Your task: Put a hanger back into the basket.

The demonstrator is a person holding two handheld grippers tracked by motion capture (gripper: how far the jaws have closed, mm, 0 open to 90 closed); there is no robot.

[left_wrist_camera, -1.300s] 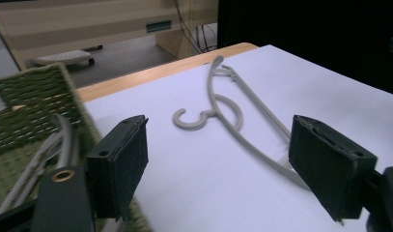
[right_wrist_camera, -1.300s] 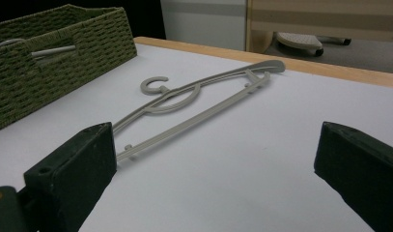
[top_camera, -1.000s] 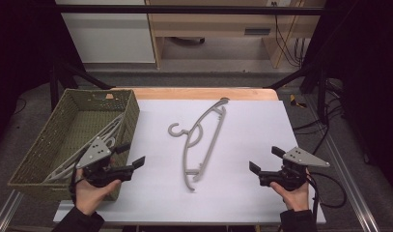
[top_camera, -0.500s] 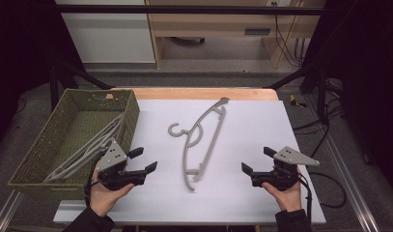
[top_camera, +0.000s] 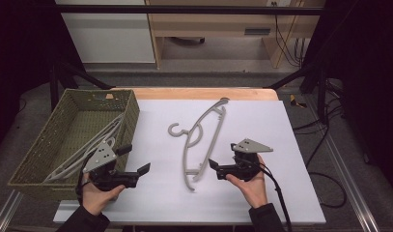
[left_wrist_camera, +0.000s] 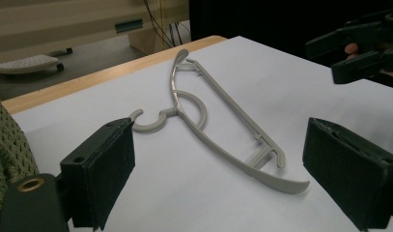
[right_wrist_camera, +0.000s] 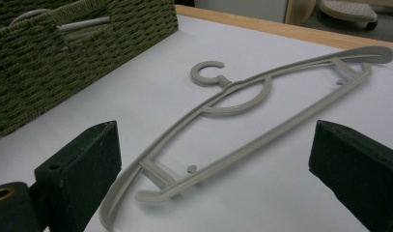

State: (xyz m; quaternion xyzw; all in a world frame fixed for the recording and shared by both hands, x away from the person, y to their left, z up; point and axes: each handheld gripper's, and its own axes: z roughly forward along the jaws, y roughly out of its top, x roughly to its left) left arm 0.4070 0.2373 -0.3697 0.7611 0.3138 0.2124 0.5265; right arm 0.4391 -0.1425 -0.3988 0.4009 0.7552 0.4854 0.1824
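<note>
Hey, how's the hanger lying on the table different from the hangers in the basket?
The hanger on the table lies flat and alone on the white table, between both open grippers; the hangers in the basket are bunched together and lean inside the woven basket. The table hanger shows whole, hook included; the basket ones are partly hidden by the basket wall. Both look like the same grey plastic.

Grey hanger [top_camera: 201, 140] lies flat mid-counter [top_camera: 290, 140], bare white surface all around it. Woven basket [top_camera: 49, 145] (other hangers [top_camera: 88, 145] inside) walls off the left edge. Open lane between left tool [top_camera: 136, 159] and hanger; right tool [top_camera: 214, 166] just beside its near end.
</note>
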